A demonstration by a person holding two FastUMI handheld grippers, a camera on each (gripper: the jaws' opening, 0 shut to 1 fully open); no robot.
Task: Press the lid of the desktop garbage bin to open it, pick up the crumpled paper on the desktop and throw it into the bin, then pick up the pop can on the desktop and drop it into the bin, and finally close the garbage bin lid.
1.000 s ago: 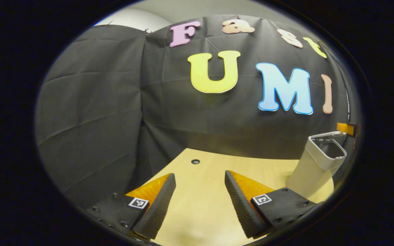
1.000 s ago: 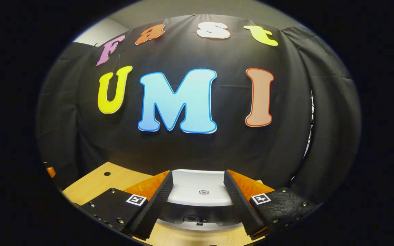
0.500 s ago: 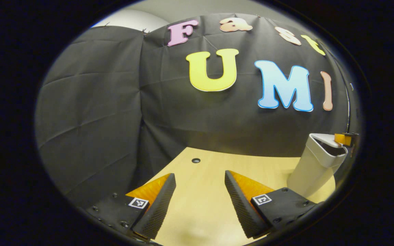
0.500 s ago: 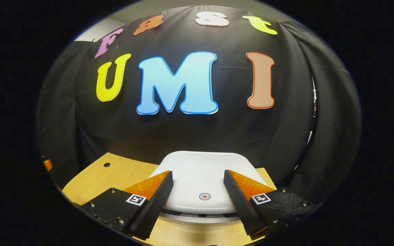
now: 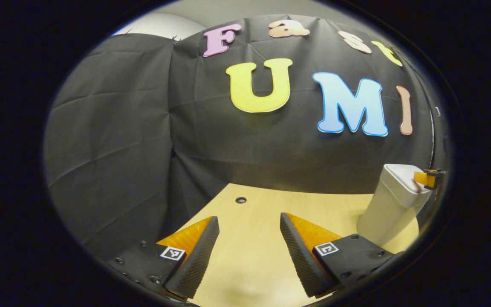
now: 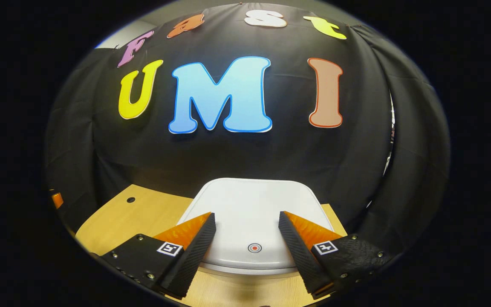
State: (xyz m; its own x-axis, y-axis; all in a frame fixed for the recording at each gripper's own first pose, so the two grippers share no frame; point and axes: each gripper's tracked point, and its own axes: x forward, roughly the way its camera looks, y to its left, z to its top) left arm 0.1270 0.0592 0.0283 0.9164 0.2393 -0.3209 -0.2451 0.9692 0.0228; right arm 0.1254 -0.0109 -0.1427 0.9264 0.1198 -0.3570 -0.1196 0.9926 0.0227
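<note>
the right gripper (image 6: 247, 251) is hovering with fingers apart over the bin (image 5: 392, 207) lid (image 6: 249, 213), which is lying flat near the desk's (image 5: 249, 213) back edge. the left gripper (image 5: 249, 256) is hanging spread apart above bare desk.

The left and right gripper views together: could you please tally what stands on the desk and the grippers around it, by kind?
Garbage bin, white, lid down: 1
Grippers, left gripper and right gripper, both with jaws apart: 2
Wooden desk with a round hole: 1
Total: 4
</note>
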